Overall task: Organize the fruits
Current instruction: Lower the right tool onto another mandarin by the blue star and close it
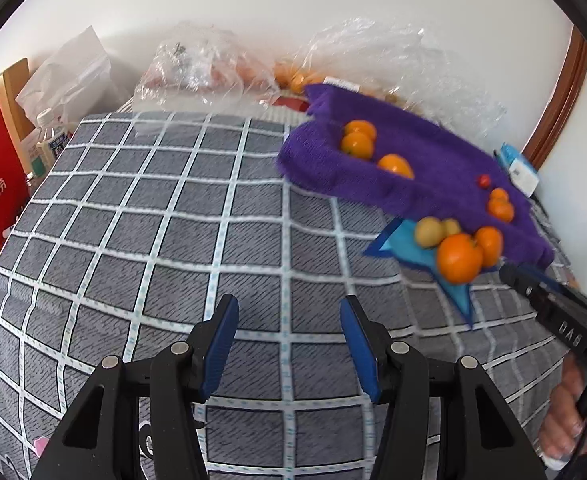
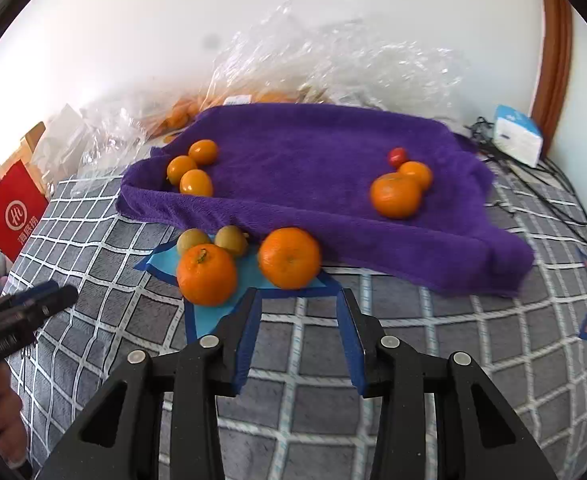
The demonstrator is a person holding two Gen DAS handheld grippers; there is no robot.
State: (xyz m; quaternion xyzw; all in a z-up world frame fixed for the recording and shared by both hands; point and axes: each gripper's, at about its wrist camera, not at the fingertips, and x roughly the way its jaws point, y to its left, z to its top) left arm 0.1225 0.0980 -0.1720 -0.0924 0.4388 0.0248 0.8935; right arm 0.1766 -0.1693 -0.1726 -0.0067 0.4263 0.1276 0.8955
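Note:
A purple towel (image 2: 313,184) lies on the grey checked cloth (image 2: 453,340). On its left side sit three small oranges (image 2: 195,168). On its right side are a larger orange (image 2: 395,195), a smaller one (image 2: 415,174) and a red cherry tomato (image 2: 396,156). In front of the towel, a blue mat (image 2: 213,312) carries two big oranges (image 2: 206,275) (image 2: 289,258) and two yellow-green fruits (image 2: 192,241). My right gripper (image 2: 298,292) is open and empty, its tips just short of the right-hand big orange. My left gripper (image 1: 288,302) is open over bare cloth, with the towel (image 1: 413,152) and mat (image 1: 459,296) to its right.
Crumpled clear plastic bags (image 2: 333,64) holding more fruit lie along the wall behind the towel. A red paper bag (image 2: 13,208) stands at the left and a white and blue box (image 2: 517,136) with black cables (image 2: 549,196) at the right. A bottle (image 1: 47,136) stands far left.

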